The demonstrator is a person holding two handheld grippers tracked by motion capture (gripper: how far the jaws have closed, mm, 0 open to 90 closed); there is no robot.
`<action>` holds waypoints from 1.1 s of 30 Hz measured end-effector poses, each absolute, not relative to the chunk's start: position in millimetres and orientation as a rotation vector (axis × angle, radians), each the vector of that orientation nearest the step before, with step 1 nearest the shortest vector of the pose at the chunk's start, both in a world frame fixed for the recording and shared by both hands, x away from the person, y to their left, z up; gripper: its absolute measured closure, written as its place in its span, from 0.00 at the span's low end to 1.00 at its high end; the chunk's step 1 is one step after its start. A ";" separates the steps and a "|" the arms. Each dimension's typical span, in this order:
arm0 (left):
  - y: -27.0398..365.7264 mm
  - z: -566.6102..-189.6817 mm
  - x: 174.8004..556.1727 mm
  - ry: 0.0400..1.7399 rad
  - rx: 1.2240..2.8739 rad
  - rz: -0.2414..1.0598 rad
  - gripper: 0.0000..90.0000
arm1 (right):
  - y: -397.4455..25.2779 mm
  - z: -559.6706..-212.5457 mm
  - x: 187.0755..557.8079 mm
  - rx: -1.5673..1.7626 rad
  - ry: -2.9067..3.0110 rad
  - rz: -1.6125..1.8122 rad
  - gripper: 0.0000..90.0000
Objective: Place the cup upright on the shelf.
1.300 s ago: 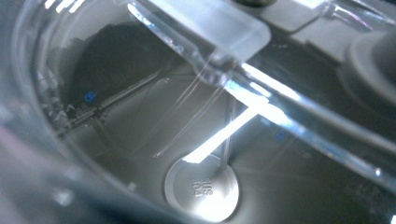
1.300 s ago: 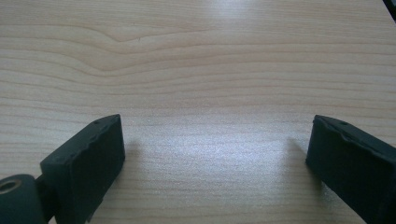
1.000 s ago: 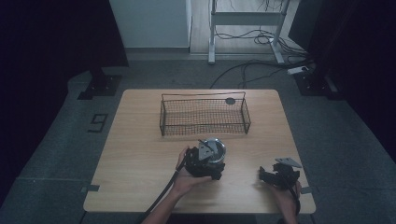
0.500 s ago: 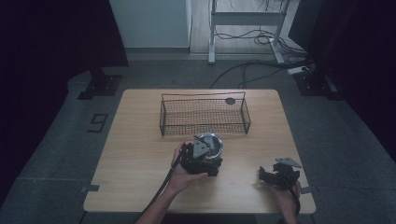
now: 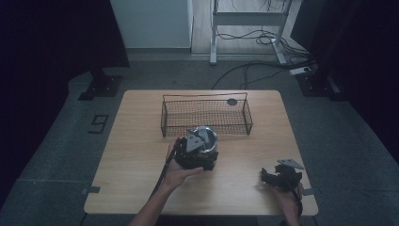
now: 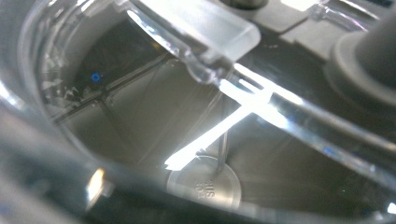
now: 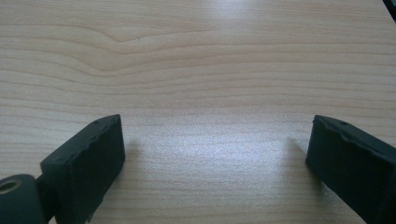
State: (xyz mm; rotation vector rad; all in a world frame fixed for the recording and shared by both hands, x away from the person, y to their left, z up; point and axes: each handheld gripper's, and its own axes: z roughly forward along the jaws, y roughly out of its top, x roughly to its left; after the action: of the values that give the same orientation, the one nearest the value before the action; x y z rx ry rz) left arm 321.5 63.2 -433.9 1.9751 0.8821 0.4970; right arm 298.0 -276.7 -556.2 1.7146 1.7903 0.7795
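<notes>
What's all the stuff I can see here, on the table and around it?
Table: one, light wood, centre of the high view.
Wire basket: one, dark, far middle of the table.
Clear container: one, see-through with a shiny rim, just in front of the basket, at the left gripper.
Metal frame: one, pale, on the floor beyond the table, cables around it.
Left gripper: one, black, against the container; its jaws are hidden.
Right gripper: one, black, jaws wide apart over bare wood near the table's right front.
</notes>
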 end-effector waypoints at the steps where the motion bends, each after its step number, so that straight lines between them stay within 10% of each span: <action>1: 64.5 -432.7 322.4 0.883 1.973 0.500 0.04 | -276.6 -556.2 298.0 1.714 1.790 0.779 0.05; 33: 102.8 -414.4 354.2 0.981 1.930 0.510 0.04 | -276.6 -556.2 298.0 1.715 1.790 0.780 0.05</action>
State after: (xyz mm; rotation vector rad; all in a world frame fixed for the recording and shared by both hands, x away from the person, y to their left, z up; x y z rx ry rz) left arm 354.2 102.8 -414.4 1.9303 0.9810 0.5098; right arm 298.0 -276.6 -556.2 1.7152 1.7897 0.7797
